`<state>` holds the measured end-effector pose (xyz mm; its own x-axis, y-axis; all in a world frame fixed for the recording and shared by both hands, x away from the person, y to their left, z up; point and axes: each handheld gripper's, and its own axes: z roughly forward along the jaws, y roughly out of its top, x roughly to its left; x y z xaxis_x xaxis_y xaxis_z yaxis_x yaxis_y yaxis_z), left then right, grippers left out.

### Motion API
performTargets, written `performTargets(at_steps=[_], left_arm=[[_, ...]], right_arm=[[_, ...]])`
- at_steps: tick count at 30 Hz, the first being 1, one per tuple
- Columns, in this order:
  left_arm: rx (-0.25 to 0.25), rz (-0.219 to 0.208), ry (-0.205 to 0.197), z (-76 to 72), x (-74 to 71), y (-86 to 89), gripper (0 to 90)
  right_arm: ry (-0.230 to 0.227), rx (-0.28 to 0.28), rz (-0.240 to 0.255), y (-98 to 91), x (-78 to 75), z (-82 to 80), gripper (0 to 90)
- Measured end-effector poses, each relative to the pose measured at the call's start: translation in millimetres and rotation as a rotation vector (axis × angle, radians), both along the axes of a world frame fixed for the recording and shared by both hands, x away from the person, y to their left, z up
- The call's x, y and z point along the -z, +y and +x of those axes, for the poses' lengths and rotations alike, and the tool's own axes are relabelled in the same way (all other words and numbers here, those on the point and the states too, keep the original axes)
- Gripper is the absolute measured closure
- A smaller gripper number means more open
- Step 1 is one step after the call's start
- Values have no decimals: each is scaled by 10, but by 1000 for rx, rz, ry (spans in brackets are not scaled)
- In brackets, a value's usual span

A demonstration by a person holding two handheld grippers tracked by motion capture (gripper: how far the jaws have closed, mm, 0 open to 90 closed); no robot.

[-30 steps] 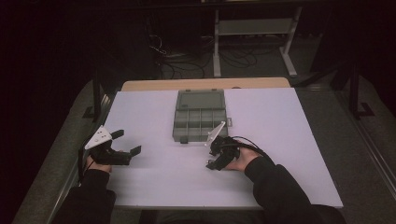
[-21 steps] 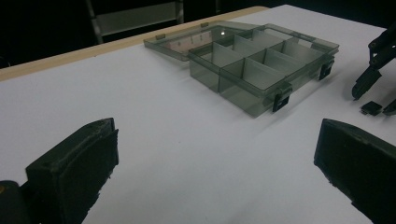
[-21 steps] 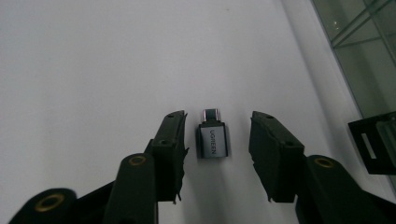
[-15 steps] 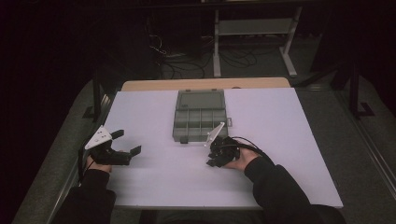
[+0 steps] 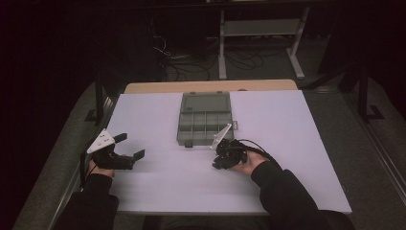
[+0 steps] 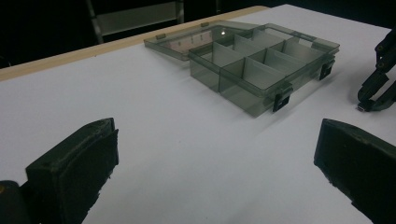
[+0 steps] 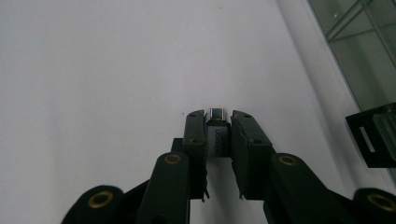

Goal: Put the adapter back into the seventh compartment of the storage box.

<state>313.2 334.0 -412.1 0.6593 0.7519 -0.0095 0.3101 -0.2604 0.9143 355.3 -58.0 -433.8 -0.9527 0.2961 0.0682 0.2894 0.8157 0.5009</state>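
Observation:
A small silver and grey plug adapter (image 7: 216, 133) lies on the white table top (image 5: 287, 143), pinched between the pads of my right gripper (image 7: 217, 121). Its jaws have just been closing, and they now stand shut on it. In the high view my right gripper (image 5: 218, 163) points left, just in front of the smoky plastic compartment box (image 5: 205, 125). The box lid (image 5: 206, 102) lies open behind it. My left gripper (image 5: 130, 146) rests near the table's left edge, open and holding nothing. In the left gripper view its jaws (image 6: 219, 149) stand wide apart, facing the box (image 6: 261, 70).
The box has several empty compartments and two dark latches (image 6: 280, 100) on its front. A wooden strip (image 5: 210, 86) runs along the table's far edge. Beyond it are cables and a metal stand (image 5: 258, 28) on a dark floor.
The right gripper's jaws have drawn together on the adapter. Neither hand has shifted, and the left gripper is as it was.

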Motion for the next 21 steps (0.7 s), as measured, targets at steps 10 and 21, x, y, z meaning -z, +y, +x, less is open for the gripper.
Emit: performTargets(at_steps=[10, 21], left_arm=[[-1, -2, 1, 1, 1, -1, 0], [-2, 0, 2, 1, 2, -1, 0]], right_arm=[[2, 24, 18, -42, -46, 13, 744], [-16, 57, 57, -159, -175, 20, 744]])
